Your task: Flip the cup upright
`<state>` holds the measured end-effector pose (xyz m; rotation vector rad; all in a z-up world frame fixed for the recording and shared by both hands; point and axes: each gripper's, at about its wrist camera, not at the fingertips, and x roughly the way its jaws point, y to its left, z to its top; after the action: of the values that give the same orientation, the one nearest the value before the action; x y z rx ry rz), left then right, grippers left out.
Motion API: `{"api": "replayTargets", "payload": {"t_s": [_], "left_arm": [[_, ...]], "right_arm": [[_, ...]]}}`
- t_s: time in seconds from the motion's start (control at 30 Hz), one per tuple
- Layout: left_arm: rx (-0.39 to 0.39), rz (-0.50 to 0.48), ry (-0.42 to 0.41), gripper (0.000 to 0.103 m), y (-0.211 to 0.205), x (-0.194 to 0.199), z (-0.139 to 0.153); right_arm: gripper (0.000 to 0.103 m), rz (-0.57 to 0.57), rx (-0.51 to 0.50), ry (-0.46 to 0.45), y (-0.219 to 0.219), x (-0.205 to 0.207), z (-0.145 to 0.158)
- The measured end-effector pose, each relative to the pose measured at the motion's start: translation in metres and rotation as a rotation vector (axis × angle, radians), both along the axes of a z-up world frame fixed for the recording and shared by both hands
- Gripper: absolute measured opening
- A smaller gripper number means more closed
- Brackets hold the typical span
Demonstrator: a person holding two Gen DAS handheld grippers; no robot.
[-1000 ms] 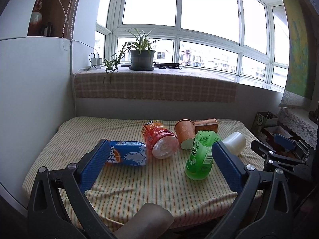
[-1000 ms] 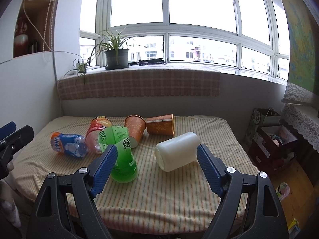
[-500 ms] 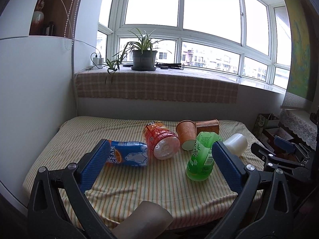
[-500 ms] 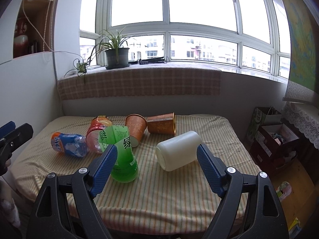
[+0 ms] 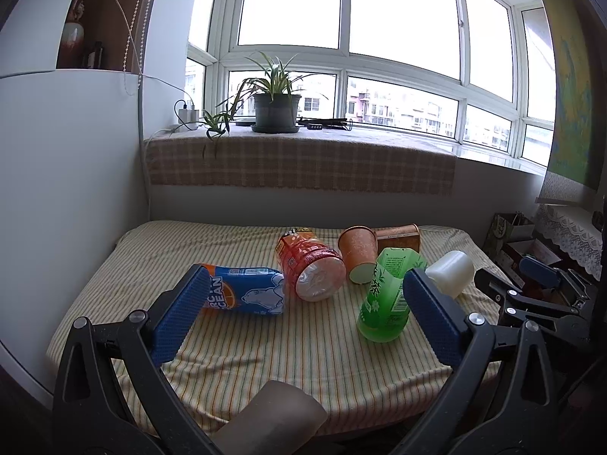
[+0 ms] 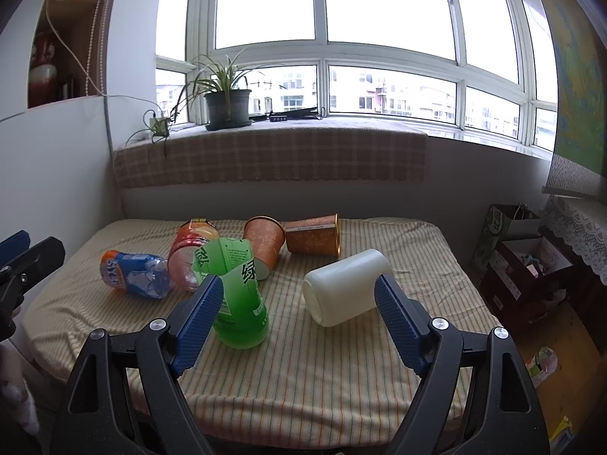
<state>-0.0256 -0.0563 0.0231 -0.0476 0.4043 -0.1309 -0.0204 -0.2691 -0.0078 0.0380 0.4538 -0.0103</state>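
Note:
Several cups lie on their sides on a striped table [image 6: 341, 371]. A white cup [image 6: 347, 286] lies nearest my right gripper [image 6: 299, 311], which is open and empty just in front of it. A green cup [image 6: 237, 292], an orange paper cup [image 6: 263, 242], a copper cup [image 6: 313, 235], a red cup [image 6: 187, 250] and a blue cup [image 6: 132, 273] lie further left and back. My left gripper [image 5: 299, 314] is open and empty, short of the blue cup [image 5: 242, 295], red cup [image 5: 311, 269] and green cup [image 5: 385, 299]. The white cup [image 5: 449, 273] shows at its right.
A white wall panel [image 5: 68, 208] borders the table's left side. A plaid-covered windowsill [image 6: 269, 159] with a potted plant [image 6: 227, 106] runs behind. Boxes and bags [image 6: 523, 250] stand on the floor at the right. A brown tube [image 5: 273, 421] shows under my left gripper.
Both grippers have drifted slightly; the cups sit a little lower and nearer in the right wrist view. Nothing was grasped or moved.

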Motion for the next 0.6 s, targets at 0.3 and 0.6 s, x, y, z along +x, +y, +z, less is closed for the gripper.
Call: {"api": "replayTargets", "payload": {"t_s": [0.3, 0.6], "left_arm": [[-0.011, 0.006, -0.002, 0.103, 0.0072, -0.0006, -0.0006], [-0.011, 0.005, -0.001, 0.103, 0.0075, -0.0003, -0.0008]], "right_arm": [[0.082, 0.009, -0.004, 0.003, 0.0050, 0.0015, -0.0001], [0.082, 0.009, -0.007, 0.006, 0.0061, 0.0022, -0.0007]]}}
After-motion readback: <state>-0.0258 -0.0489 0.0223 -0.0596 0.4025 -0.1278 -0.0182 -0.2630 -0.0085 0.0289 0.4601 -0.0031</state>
